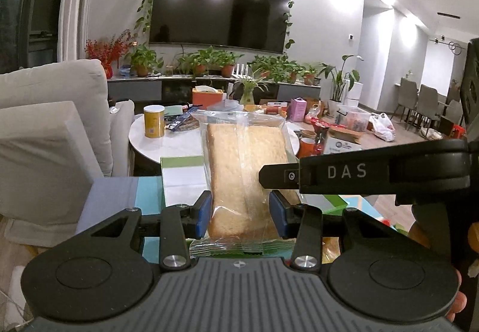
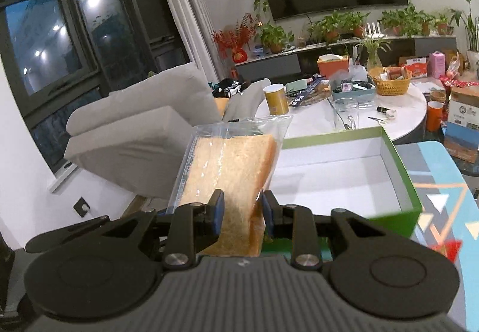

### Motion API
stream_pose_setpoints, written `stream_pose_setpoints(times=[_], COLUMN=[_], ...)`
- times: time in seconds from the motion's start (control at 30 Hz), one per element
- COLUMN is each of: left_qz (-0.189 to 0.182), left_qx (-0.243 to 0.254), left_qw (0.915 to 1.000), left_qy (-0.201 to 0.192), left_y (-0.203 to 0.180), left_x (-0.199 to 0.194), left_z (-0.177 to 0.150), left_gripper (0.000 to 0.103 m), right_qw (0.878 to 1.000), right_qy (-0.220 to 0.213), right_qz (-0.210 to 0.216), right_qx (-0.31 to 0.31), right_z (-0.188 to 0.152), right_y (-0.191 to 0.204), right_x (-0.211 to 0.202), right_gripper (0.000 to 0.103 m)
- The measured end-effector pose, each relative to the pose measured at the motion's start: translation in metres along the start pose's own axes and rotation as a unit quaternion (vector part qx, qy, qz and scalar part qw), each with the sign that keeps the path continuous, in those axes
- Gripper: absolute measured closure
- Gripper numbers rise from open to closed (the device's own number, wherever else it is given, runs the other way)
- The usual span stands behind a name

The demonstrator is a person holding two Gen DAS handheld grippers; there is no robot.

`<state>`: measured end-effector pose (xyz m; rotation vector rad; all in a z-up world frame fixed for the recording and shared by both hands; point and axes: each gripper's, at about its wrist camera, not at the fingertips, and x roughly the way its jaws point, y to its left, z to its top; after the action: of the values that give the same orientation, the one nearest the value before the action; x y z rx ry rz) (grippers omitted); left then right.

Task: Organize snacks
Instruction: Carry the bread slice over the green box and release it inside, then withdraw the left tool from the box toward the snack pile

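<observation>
A slice of bread in a clear plastic wrapper (image 1: 245, 170) stands upright between my two grippers. My left gripper (image 1: 241, 214) is shut on its lower part, blue pads pressing both sides. My right gripper (image 2: 241, 209) is shut on the same bread packet (image 2: 227, 170), and its black body (image 1: 368, 170) reaches in from the right in the left wrist view. The packet is held above the left end of an open green box with a white inside (image 2: 344, 179), which sits on a patterned blue table (image 2: 443, 182).
A round white table (image 2: 398, 122) behind the box carries a yellow can (image 2: 276, 98), a glass jar (image 2: 345, 113), a wicker basket (image 2: 389, 80) and loose packets. A grey sofa (image 2: 143, 128) stands at the left. Boxes and bags (image 1: 344, 137) lie on the floor at the right.
</observation>
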<state>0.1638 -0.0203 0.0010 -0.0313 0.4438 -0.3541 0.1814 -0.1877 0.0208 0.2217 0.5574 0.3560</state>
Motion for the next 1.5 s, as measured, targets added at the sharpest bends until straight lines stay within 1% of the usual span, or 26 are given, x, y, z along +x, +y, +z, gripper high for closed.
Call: stream_pose_setpoints(times=[0.1, 0.33, 0.6, 0.73, 0.93, 1.17, 1.27, 1.37, 1.5], left_qz=[0.007, 0.023, 0.042, 0.043, 0.042, 0.041, 0.044, 0.043, 0.048], left_qx=[0.001, -0.012, -0.004, -0.002, 0.003, 0.000, -0.002, -0.009, -0.011], left_qw=[0.9999, 0.9986, 0.9959, 0.9949, 0.9928, 0.9913, 0.9920, 0.9928, 0.9946], left_qy=[0.010, 0.046, 0.080, 0.092, 0.112, 0.125, 0.119, 0.111, 0.092], left_y=[0.002, 0.016, 0.027, 0.028, 0.025, 0.026, 0.025, 0.026, 0.028], left_x=[0.029, 0.081, 0.107, 0.109, 0.107, 0.099, 0.091, 0.078, 0.056], left_z=[0.004, -0.003, -0.010, -0.014, -0.021, -0.022, -0.022, -0.020, -0.015], left_gripper=[0.064, 0.064, 0.064, 0.064, 0.064, 0.064, 0.063, 0.063, 0.062], right_qw=[1.000, 0.999, 0.997, 0.995, 0.992, 0.990, 0.989, 0.989, 0.991], right_qy=[0.007, 0.039, 0.079, 0.090, 0.118, 0.139, 0.143, 0.144, 0.124], right_qz=[0.002, 0.001, 0.005, 0.004, 0.002, -0.001, -0.003, 0.007, 0.011], right_qx=[0.001, 0.021, 0.026, 0.030, 0.040, 0.029, 0.032, 0.041, 0.041], right_z=[0.008, 0.014, 0.010, 0.006, -0.001, -0.006, -0.006, -0.007, -0.005], right_y=[-0.013, -0.034, -0.039, -0.040, -0.040, -0.033, -0.035, -0.036, -0.033], right_x=[0.020, 0.067, 0.097, 0.103, 0.105, 0.106, 0.106, 0.099, 0.080], right_gripper=[0.068, 0.068, 0.068, 0.068, 0.068, 0.067, 0.067, 0.067, 0.067])
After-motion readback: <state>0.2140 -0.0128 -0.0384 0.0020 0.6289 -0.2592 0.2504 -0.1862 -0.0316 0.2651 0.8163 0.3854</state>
